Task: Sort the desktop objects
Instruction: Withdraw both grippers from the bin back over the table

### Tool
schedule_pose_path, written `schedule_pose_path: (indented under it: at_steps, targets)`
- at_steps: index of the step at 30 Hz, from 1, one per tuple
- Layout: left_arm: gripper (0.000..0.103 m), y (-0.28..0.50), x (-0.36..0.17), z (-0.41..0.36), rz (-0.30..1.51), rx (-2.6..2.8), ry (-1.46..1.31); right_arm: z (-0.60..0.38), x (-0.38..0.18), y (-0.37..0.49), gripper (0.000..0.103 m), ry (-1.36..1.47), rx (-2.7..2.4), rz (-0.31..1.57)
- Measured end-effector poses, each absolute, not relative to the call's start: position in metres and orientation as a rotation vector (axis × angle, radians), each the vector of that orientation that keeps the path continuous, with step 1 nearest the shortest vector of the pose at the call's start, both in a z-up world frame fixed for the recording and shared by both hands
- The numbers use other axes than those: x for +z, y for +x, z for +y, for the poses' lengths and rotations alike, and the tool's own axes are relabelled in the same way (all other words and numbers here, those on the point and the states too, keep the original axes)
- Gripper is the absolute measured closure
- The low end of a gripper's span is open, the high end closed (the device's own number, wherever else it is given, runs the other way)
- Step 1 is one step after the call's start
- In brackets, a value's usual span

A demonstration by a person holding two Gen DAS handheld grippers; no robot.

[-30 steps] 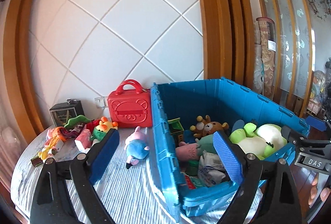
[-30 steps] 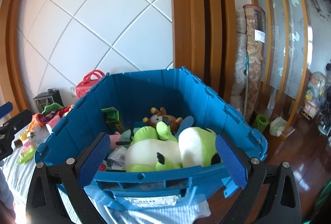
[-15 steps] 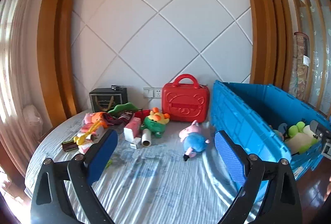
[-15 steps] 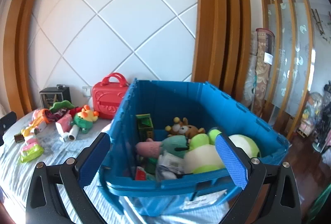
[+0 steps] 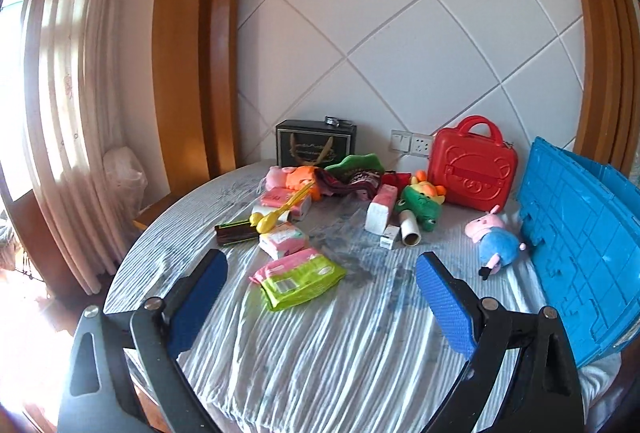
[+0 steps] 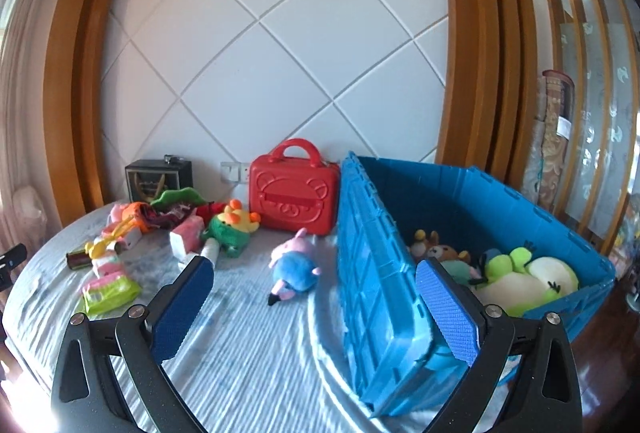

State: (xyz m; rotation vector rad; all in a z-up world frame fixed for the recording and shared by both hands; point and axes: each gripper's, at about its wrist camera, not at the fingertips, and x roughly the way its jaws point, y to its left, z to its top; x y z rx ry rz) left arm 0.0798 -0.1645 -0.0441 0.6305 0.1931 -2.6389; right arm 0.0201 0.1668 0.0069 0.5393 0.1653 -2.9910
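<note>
We hold left gripper (image 5: 320,297) wide, empty, aimed at green packet (image 5: 298,279) mid-frame. Right gripper (image 6: 314,299) wide, empty; blue crate (image 6: 520,201) at right, ready for toys.

Soft toys and packets (image 5: 301,277) lie scattered on the striped cloth beside the open blue crate (image 6: 472,217) holding plush toys

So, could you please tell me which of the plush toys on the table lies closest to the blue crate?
The pink-headed pig plush in the blue dress; it lies right beside the blue plastic crate, while the green frog plush sits further left, by the red case.
</note>
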Motion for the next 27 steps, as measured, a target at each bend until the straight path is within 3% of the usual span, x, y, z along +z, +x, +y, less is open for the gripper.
schedule_pose_path:
  at_steps: [10, 27]
  targets:
    - [0.007, 0.069, -0.089, -0.223, 0.233, -2.454, 0.767, 0.127, -0.035, -0.034, 0.0, 0.677, -2.833, 0.134]
    - [0.007, -0.011, -0.19, -0.286, 0.402, -2.191, 1.086, -0.007, -0.186, -0.196, 0.0, 1.203, -2.285, 0.199]
